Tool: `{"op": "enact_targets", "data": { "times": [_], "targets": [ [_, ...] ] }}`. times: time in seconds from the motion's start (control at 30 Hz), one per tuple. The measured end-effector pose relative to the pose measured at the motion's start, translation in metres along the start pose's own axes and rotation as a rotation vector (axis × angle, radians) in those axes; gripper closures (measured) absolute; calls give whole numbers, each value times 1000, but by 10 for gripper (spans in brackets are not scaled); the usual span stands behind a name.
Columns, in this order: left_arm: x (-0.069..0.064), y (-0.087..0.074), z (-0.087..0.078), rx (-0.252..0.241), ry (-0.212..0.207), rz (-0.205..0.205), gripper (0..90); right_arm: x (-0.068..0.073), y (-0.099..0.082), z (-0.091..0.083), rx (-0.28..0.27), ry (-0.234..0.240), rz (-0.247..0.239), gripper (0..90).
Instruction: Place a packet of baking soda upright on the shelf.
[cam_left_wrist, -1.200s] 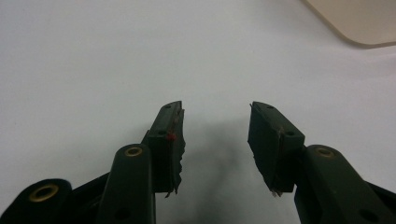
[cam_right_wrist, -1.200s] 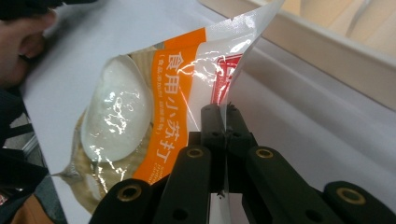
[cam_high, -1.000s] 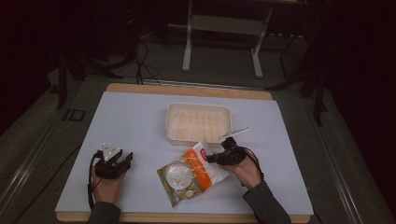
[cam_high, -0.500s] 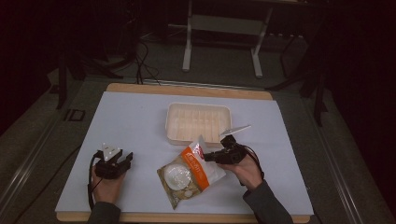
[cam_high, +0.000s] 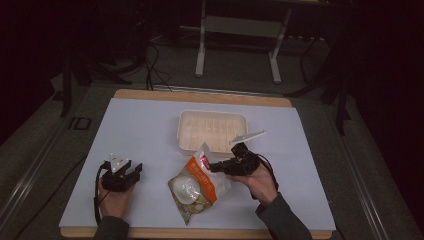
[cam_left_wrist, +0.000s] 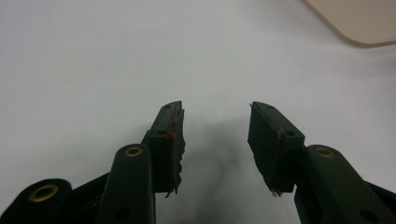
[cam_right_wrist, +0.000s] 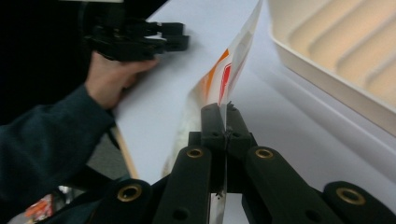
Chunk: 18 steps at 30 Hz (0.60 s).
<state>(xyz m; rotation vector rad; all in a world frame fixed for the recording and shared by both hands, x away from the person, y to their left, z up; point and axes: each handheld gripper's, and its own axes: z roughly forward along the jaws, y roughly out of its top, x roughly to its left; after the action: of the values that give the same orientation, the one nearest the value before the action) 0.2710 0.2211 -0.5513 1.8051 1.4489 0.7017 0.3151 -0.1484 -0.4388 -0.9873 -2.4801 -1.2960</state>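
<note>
From above, the right gripper (cam_high: 212, 167) pinches the top edge of the snack bag (cam_high: 197, 186), its bottom on the table just before the tray (cam_high: 212, 131). Left gripper (cam_left_wrist: 215, 135): jaws spread, empty. Right gripper's view: bag clamped, unopened, tray unfilled.

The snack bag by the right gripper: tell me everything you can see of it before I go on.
The snack bag is a clear plastic pouch with an orange and white printed top and pale round pieces inside. It lies on the white table cover, just in front of the cream tray, its upper corner lifted. The right gripper is shut on that thin top edge. Nothing else touches it.
</note>
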Motion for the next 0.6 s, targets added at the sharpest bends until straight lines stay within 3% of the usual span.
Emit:
{"op": "enact_targets", "data": {
  "times": [0.27, 0.43, 0.6],
  "targets": [
    [0, 0, 0, 1, 0, -1, 548, 14, 9, 4, -3, 42, -22, 900],
    [0, 0, 0, 0, -3, -3, 548, 21, 14, 8, -21, 126, 9, 900],
    [0, 0, 0, -1, -4, -7, 548, 27, 17, 12, -26, 177, 5, 900]
  ]
}}
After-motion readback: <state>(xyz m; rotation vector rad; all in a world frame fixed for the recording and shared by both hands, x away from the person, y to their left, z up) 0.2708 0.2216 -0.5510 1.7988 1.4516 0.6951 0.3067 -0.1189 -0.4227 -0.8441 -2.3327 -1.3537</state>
